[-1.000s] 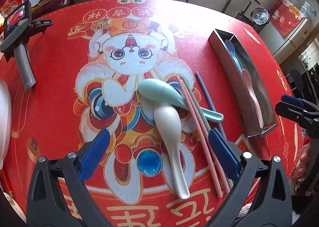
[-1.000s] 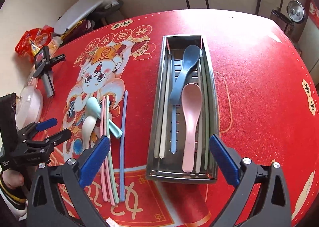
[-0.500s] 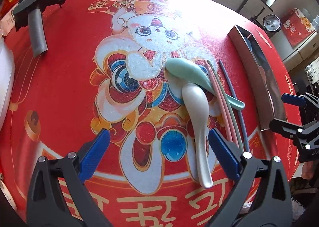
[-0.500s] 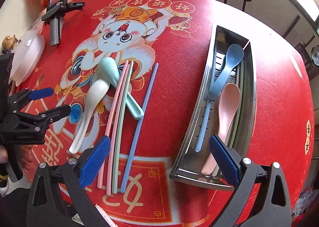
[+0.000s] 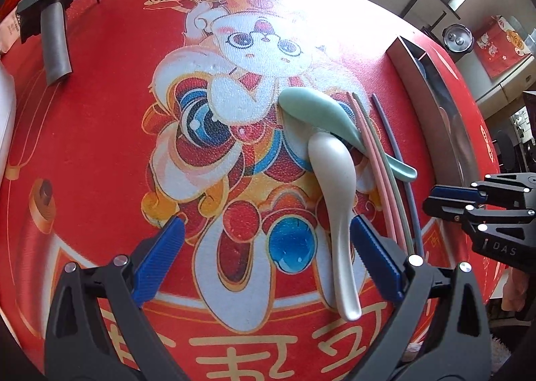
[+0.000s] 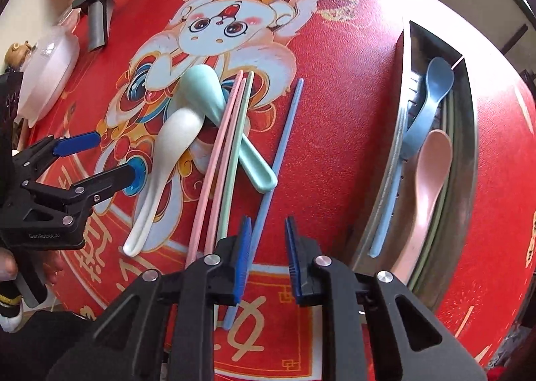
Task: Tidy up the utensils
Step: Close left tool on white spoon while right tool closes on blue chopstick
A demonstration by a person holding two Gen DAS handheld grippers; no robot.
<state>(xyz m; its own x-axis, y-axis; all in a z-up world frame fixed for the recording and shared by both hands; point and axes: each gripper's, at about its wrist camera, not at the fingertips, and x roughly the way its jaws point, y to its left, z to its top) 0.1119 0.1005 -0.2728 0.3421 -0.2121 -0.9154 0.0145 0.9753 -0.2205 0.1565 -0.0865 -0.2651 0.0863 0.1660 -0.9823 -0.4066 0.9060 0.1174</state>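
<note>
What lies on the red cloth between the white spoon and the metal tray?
In the right wrist view: the mint-green spoon, two pink chopsticks, a green chopstick, and a lone blue chopstick nearest the tray.

On the counter (image 6: 335, 146), at the right: a tray (image 6: 400, 120) set lengthwise, with two spoons inside, the far spoon (image 6: 432, 89) partly overlapping the near spoon (image 6: 430, 166). Left of the tray, well apart: a single chopstick (image 6: 284, 136), lying alone. Further left: three chopsticks (image 6: 227, 146) side by side, laid across the handle of a slanted spoon (image 6: 204, 93). Just left of those: a long spoon (image 6: 174, 133), bowl against the slanted spoon's bowl, handle towards the near edge. At the far left: a spare gripper (image 6: 97, 2), with a lid-like dish (image 6: 47, 69) nearer, by the counter's edge.
</note>
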